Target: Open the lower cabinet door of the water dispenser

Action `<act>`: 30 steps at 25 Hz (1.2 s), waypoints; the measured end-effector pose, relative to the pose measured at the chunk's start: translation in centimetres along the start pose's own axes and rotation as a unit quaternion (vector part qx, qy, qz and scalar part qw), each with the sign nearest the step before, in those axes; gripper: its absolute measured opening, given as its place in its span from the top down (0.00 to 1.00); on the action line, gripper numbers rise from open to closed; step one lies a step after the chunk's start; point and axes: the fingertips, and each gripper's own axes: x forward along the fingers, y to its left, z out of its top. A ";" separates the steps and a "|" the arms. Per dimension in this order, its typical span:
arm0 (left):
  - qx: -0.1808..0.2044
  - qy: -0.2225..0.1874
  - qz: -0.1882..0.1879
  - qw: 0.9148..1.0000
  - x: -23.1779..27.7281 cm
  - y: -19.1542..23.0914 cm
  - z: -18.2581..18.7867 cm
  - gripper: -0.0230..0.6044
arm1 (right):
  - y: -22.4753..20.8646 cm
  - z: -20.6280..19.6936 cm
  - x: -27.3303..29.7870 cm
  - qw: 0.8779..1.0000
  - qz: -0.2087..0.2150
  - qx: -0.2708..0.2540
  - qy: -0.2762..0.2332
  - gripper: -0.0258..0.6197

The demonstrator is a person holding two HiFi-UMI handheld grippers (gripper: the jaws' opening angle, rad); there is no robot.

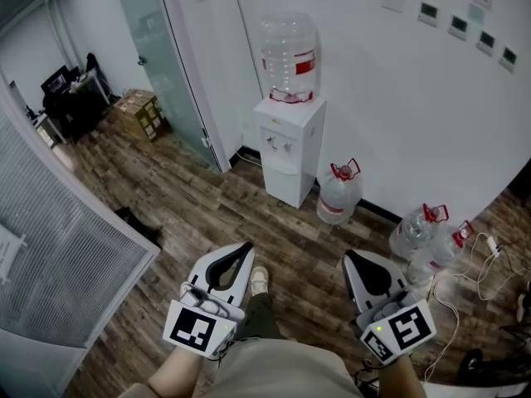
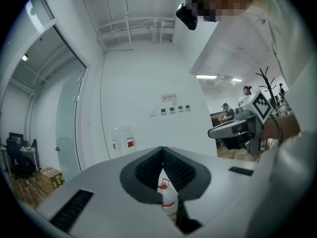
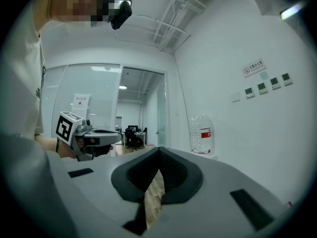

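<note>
Lower cabinet door [image 1: 282, 185] lies well ahead of us. Our left gripper [image 1: 246, 248] and right gripper [image 1: 349, 256] each have jaws pressed together on nothing, held level above the wood floor [image 1: 207, 214]. Beyond stands the water dispenser [image 1: 289, 143], the door low on its front. We judge it a light, stiff panel, best hooked at its free edge; no handle shows.

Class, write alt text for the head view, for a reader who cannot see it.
A white water dispenser with a bottle on top stands by the wall, lower door shut. The left claw and right claw, both shut and empty, point toward it over a wood floor.
</note>
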 end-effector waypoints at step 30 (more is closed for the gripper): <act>-0.028 0.042 -0.052 0.997 25.5 31.2 -7.8 0.95 | -16.7 -0.6 35.9 0.993 -0.074 0.015 0.088 0.95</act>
